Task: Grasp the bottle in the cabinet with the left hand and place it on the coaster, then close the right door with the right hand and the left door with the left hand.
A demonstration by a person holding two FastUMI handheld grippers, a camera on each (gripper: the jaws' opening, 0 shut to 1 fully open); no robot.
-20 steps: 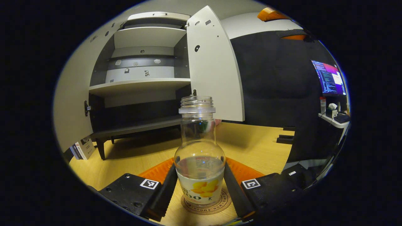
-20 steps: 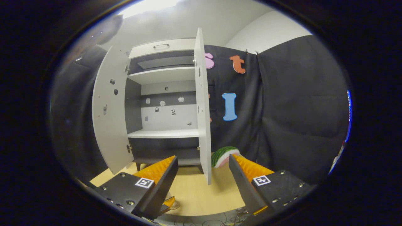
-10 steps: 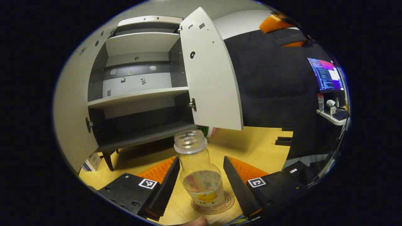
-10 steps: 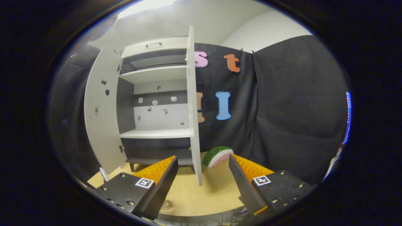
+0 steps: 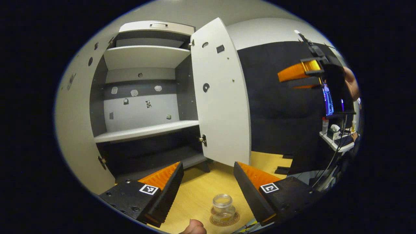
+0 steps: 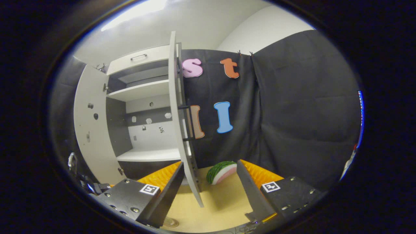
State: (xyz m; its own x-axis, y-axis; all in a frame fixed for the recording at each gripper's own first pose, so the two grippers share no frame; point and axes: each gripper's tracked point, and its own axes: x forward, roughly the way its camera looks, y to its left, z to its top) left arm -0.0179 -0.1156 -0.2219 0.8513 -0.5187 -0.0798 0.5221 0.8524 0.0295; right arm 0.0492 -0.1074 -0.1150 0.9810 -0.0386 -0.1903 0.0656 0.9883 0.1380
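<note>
A clear bottle [image 5: 223, 209] with no cap stands upright on a round coaster [image 5: 225, 221] on the wooden table, low in the left gripper view. My left gripper [image 5: 208, 165] is open above and behind the bottle, touching nothing. The white cabinet [image 5: 146, 130] has both doors open: the right door [image 5: 222, 97] and the left door [image 5: 73, 130]. My right gripper [image 6: 210, 164] is open, and the right door [image 6: 182, 130] stands edge-on just beyond the gap between its fingers. In the left gripper view, that right gripper [image 5: 300, 73] hangs at the upper right, held by a hand [image 5: 351, 83].
A watermelon slice [image 6: 222, 170] lies on the table right of the cabinet, by the black cloth wall. Cabinet shelves [image 5: 146, 131] are bare. A thumb [image 5: 193, 227] shows at the bottom edge. A monitor and a small shelf [image 5: 334, 136] stand far right.
My left gripper let go of the bottle and lifted up and back, leaving it on the coaster. My right gripper shifted right, so the right door's outer face now shows.
</note>
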